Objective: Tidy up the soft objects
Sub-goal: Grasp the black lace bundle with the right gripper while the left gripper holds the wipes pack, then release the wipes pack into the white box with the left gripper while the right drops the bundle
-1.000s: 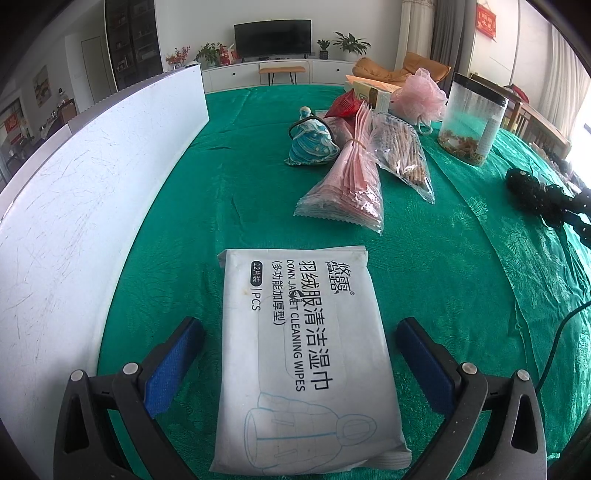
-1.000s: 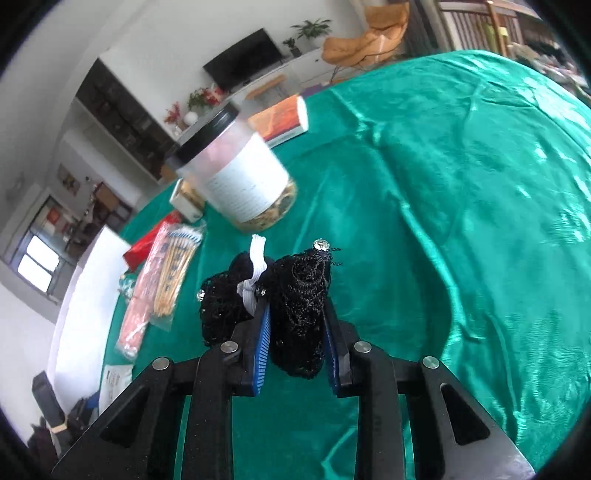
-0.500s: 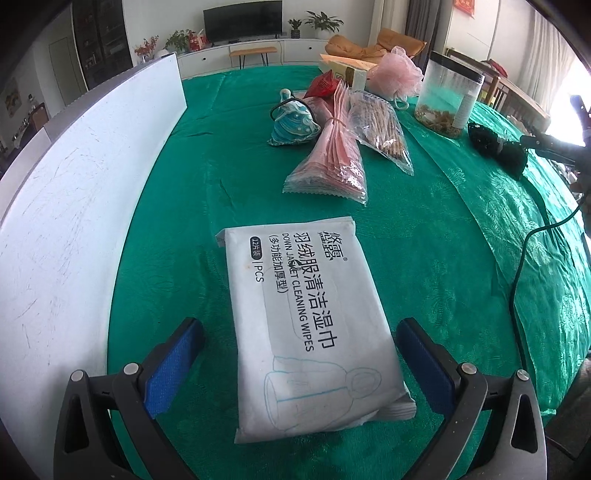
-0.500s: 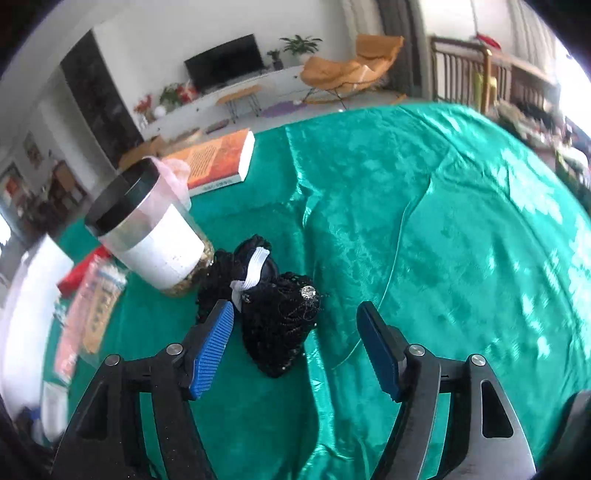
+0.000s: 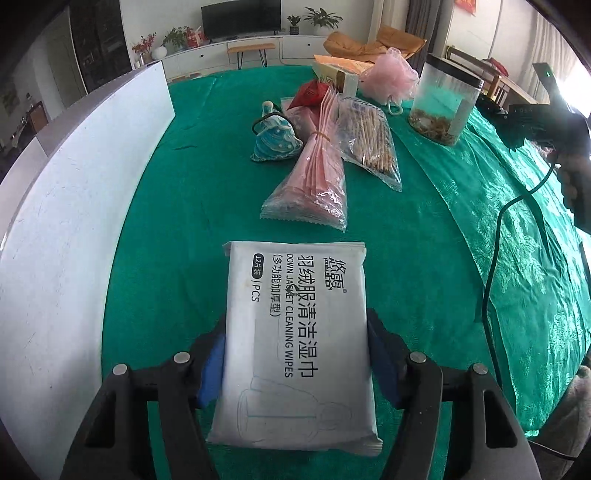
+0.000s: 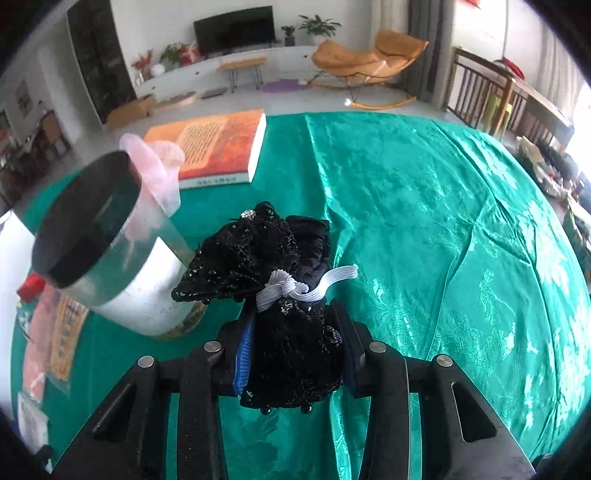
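Fingers (image 5: 212, 363) of the left gripper (image 5: 297, 363), having just closed, pinch a white wipes pack (image 5: 297, 343) at six o'clock on the green tablecloth (image 5: 424, 236); it reads "DOWN JACKET CLEANING WIPES", with a letter of "JACKET" hard to make out. Only the right wrist view shows the right gripper (image 6: 295, 354), also just closed, clamping a black lace bundle (image 6: 273, 273) beside a jar (image 6: 107, 251); the bundle's lower edge hides behind the fingers.

Bright lounge, television (image 6: 234, 27), orange rocker (image 6: 365, 59)
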Demonstrator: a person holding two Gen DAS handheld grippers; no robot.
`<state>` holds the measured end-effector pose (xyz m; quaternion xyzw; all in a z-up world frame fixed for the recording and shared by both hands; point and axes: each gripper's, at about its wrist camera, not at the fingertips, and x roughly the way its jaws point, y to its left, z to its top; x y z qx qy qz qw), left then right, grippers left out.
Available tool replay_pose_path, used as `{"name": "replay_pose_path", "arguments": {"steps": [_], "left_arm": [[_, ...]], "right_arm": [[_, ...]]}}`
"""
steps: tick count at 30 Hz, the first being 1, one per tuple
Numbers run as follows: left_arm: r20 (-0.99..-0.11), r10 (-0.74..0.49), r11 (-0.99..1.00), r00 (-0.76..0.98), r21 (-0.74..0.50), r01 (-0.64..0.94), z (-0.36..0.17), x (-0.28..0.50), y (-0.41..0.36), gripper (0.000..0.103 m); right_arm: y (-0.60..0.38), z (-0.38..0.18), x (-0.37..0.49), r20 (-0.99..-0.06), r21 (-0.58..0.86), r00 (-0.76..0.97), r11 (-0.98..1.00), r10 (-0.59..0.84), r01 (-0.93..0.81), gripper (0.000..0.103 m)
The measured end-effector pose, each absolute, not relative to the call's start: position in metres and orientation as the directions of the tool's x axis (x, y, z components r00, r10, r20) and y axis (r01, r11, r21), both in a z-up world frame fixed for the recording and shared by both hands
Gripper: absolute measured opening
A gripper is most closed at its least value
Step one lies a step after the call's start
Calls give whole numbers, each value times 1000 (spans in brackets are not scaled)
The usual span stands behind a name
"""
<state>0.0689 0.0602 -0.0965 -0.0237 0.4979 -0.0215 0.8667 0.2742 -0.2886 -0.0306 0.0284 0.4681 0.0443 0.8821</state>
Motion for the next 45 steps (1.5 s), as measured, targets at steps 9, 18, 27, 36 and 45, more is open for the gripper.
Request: {"name": "replay_pose_path", "arguments": {"steps": [9, 18, 27, 36, 45], "left_arm": [[-736, -226, 942, 638, -333, -50, -19, 34, 130, 65], [-689, 133, 930, 712, -161, -329, 52, -35, 268, 67], [-690, 307, 870, 655, -75, -487, 21, -60, 294, 102], [-685, -80, 974, 724, -210, -91, 14, 5, 134, 102], [-779, -116, 993, 616, -92, 71, -75, 73, 30, 102]], "right_arm": [[-226, 72, 198, -669, 228, 694, 962, 267, -151, 41], [7, 115, 109, -567, 455, 395, 674, 723, -582, 41], [105, 54, 81, -619, 524, 187, 578, 763, -626, 69], [-60, -33, 85, -770, 49, 581, 933, 263, -357, 72], [-181, -70, 82, -767, -13, 642, 999, 22, -50, 72]]}}
